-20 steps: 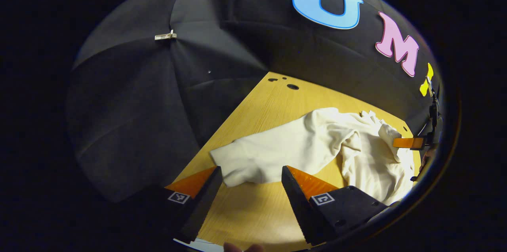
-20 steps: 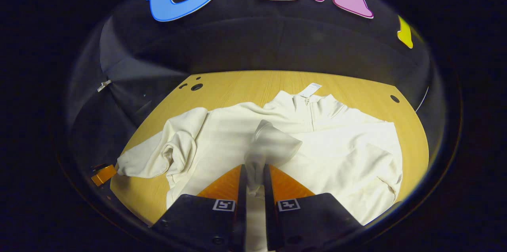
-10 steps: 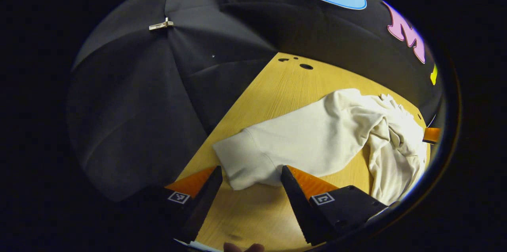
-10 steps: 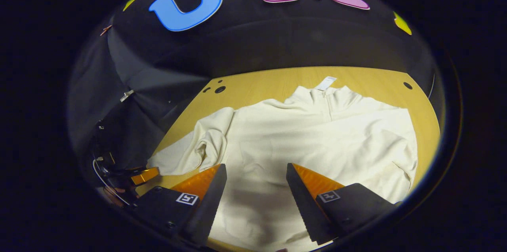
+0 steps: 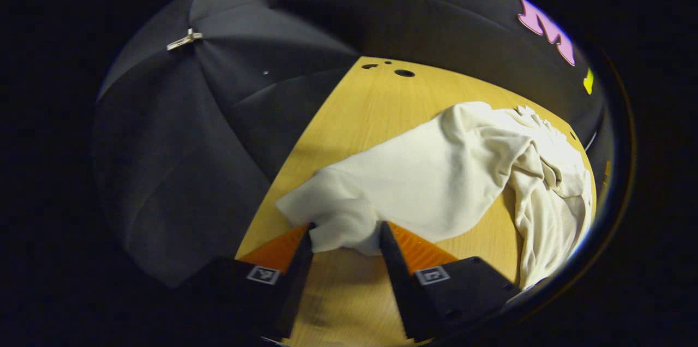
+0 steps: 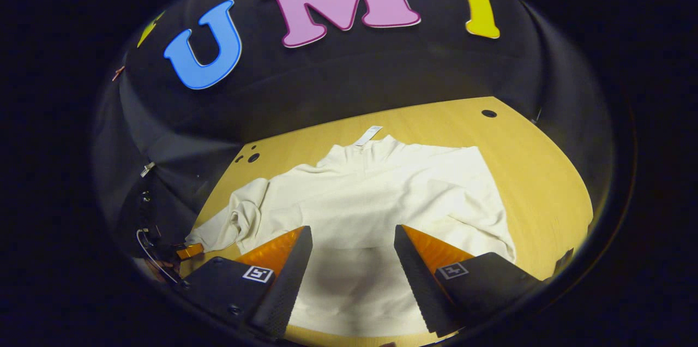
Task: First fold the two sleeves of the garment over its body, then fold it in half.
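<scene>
A cream sweater lies spread on a wooden desk inside a booth with black cloth walls. In the right gripper view it lies front up, its collar and a small white tag pointing toward the far wall. One sleeve is already folded across the body, so the right side of the sweater makes a straight edge. The other sleeve stretches out toward the near left corner of the desk, bunched where it meets the shoulder.

The right gripper hovers over the lower middle of the sweater. Its fingers are spread wide with nothing between them.

In the left gripper view, the left gripper is low at the desk, at the cuff end of the outstretched sleeve. Its fingers are drawn fairly narrow, and the cuff sits between their tips, bulging slightly. Whether both fingers are pressing on the fabric cannot be told. From the cuff the sleeve runs away toward the rumpled body of the sweater at the right. Small round holes show in the far corner of the desk.

In the right gripper view the left gripper also appears, far off at the lower left beside the sleeve end.
</scene>
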